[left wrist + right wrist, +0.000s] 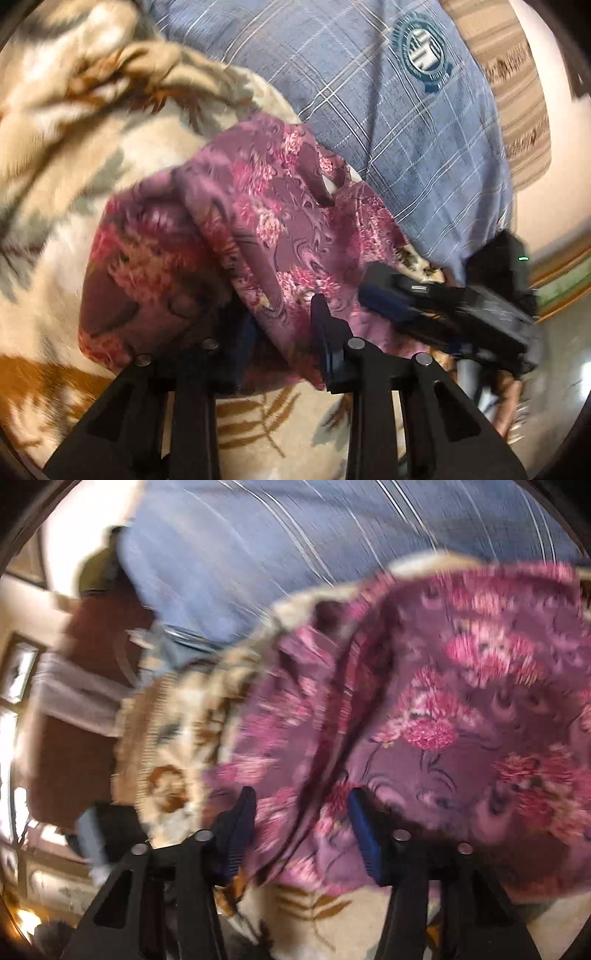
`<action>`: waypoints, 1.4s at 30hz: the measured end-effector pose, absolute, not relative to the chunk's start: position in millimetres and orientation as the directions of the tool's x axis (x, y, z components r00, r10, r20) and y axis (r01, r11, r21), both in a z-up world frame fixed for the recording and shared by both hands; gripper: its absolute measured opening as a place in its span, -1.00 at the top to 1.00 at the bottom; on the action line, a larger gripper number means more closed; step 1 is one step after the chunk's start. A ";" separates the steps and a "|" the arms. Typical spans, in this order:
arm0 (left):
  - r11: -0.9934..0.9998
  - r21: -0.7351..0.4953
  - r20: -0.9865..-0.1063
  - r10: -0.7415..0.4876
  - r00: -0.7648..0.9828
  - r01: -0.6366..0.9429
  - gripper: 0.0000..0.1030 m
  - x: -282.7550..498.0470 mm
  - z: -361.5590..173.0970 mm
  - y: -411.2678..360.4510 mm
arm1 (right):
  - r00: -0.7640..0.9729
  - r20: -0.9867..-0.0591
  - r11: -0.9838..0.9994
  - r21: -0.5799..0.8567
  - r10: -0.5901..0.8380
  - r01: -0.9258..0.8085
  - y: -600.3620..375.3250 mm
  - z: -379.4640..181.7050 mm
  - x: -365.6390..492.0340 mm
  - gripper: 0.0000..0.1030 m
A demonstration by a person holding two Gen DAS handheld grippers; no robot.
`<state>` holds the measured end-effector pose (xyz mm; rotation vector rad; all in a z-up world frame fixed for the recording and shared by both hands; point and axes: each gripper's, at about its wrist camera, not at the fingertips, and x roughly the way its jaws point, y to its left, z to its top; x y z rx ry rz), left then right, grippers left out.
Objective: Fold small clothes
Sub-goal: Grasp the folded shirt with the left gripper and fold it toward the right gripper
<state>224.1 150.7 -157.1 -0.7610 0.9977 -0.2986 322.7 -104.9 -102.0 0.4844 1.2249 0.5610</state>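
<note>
Left wrist view: the left gripper [284, 332] has its jaws clamped on a bunched fold of the purple floral garment [229, 221], which drapes over its left finger. The right gripper [301, 830] has cloth between its fingers; blur keeps me from telling whether they pinch it. The garment lies on a cream leaf-patterned blanket [74, 147], beside a blue checked pillow [388, 110].

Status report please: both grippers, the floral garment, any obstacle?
Left gripper and right gripper: floral garment between the jaws, grip unclear. Garment bunched on blanket. No obstacle seen.
</note>
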 end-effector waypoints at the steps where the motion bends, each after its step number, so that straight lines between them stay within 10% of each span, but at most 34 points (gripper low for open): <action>1: 0.689 -0.716 -0.630 -0.570 0.528 -0.112 0.49 223.1 -158.8 150.8 | 0.235 -0.738 0.773 0.621 0.632 -0.130 -102.2 -107.3 324.1 0.15; 5: 0.703 -0.707 -0.626 -0.568 0.534 -0.081 0.94 225.6 -152.2 143.6 | 0.284 -0.736 0.788 0.592 0.614 -0.169 -94.3 -104.9 324.0 0.91; 15: 0.710 -0.702 -0.543 -0.491 0.682 -0.048 0.95 281.7 -73.0 180.7 | 0.374 -0.596 0.697 0.668 0.710 -0.259 -83.8 -45.6 368.6 0.91; 24: 0.658 -0.700 -0.665 -0.458 0.589 -0.278 0.95 371.5 -153.6 209.7 | 0.294 -0.688 0.745 0.641 0.664 -0.182 -45.0 -83.6 472.3 0.90; 31: 0.584 -0.733 -0.653 -0.461 0.601 -0.348 0.64 371.5 -167.0 221.4 | 0.273 -0.685 0.733 0.664 0.675 -0.145 -48.6 -107.0 485.4 0.45; 35: 0.611 -0.740 -0.590 -0.388 0.708 -0.282 -0.08 354.7 -131.3 222.4 | 0.389 -0.673 0.771 0.605 0.629 -0.199 -92.4 -61.8 463.5 -0.29; 42: 0.723 -0.618 -0.647 -0.246 0.722 -0.308 -0.17 349.3 -110.7 225.0 | 0.475 -0.685 0.822 0.542 0.552 -0.172 -202.4 -32.3 396.3 -0.29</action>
